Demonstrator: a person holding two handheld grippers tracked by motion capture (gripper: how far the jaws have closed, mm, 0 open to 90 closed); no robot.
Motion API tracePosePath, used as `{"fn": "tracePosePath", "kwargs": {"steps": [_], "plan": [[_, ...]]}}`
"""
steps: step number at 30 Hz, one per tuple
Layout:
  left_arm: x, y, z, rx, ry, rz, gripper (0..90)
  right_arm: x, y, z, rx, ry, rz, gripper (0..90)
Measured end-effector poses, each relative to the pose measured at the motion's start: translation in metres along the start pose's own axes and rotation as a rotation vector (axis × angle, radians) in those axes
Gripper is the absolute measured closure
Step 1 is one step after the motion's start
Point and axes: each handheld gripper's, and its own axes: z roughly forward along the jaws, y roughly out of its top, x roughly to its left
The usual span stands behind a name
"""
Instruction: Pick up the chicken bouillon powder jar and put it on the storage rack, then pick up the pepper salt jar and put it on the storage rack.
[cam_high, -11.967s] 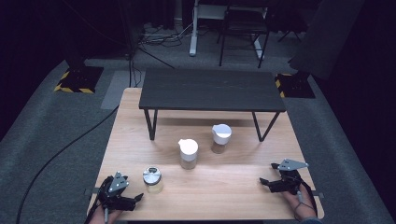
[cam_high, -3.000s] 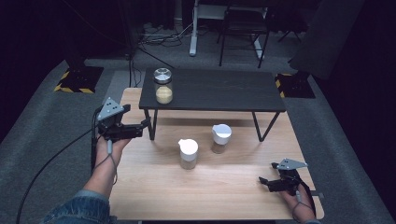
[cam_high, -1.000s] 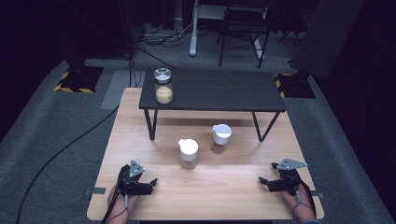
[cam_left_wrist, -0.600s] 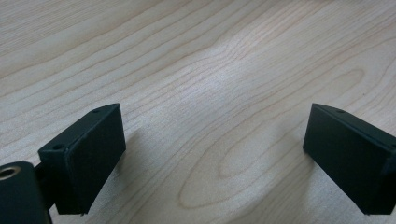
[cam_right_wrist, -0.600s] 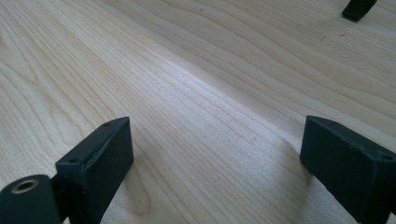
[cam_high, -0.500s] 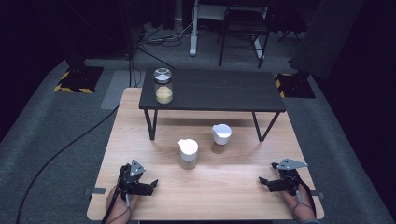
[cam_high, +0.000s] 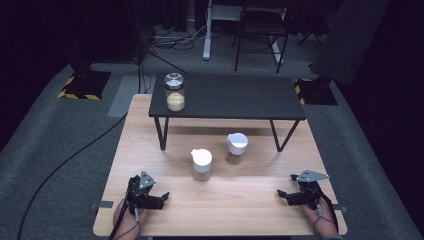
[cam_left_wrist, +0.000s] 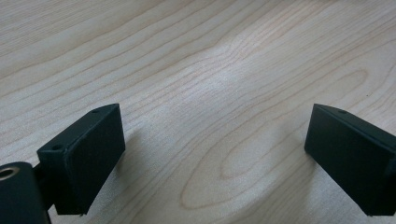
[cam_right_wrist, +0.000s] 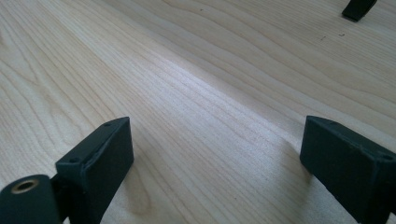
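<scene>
A glass jar (cam_high: 175, 92) with a silver lid and yellow contents stands on the left end of the low black shelf (cam_high: 240, 97). Two white-lidded jars (cam_high: 202, 164) (cam_high: 236, 148) stand on the wooden table (cam_high: 240, 210) in front of the shelf. My left gripper (cam_high: 162, 197) rests near the front left edge. Its jaws have just been opening and stand wide over bare wood (cam_left_wrist: 215, 135), with nothing between them. My right gripper (cam_high: 282, 196) lies at the front right, open too, with only wood between its fingers (cam_right_wrist: 217, 140).
The black shelf stands on thin legs (cam_high: 161, 134) on the far half of the table; one foot (cam_right_wrist: 357, 9) appears in the right gripper view. A cable (cam_high: 60, 165) trails over the grey floor at the left. Chair legs (cam_high: 260, 45) stand behind.
The silver-lidded jar went from the table's front left up onto the shelf, and my left hand came back down to the front edge. Over the last second neither hand has shifted.
</scene>
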Motion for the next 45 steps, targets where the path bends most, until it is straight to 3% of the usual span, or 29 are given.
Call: {"fn": "tracePosePath", "kwargs": {"steps": [19,23,24,37,45], "plan": [[0.0,0.0,0.0,0.0,0.002,-0.001,4.9,0.006,0.0,0.0,-0.005,-0.008,0.019,9.3],[0.0,0.0,0.0,0.001,0.003,-0.002,4.9,0.014,-0.001,-0.006,-0.069,-0.004,-0.02,8.6],[0.0,0.0,0.0,0.001,0.003,-0.002,4.9,0.016,0.0,-0.01,-0.105,0.009,-0.02,7.9],[0.0,0.0,0.0,0.001,0.003,-0.003,4.9,0.039,0.016,-0.033,-0.285,0.021,-0.043,7.3],[0.0,0.0,0.0,0.0,0.003,-0.003,4.8,0.05,0.033,-0.039,-0.348,0.037,-0.065,7.2]]}}
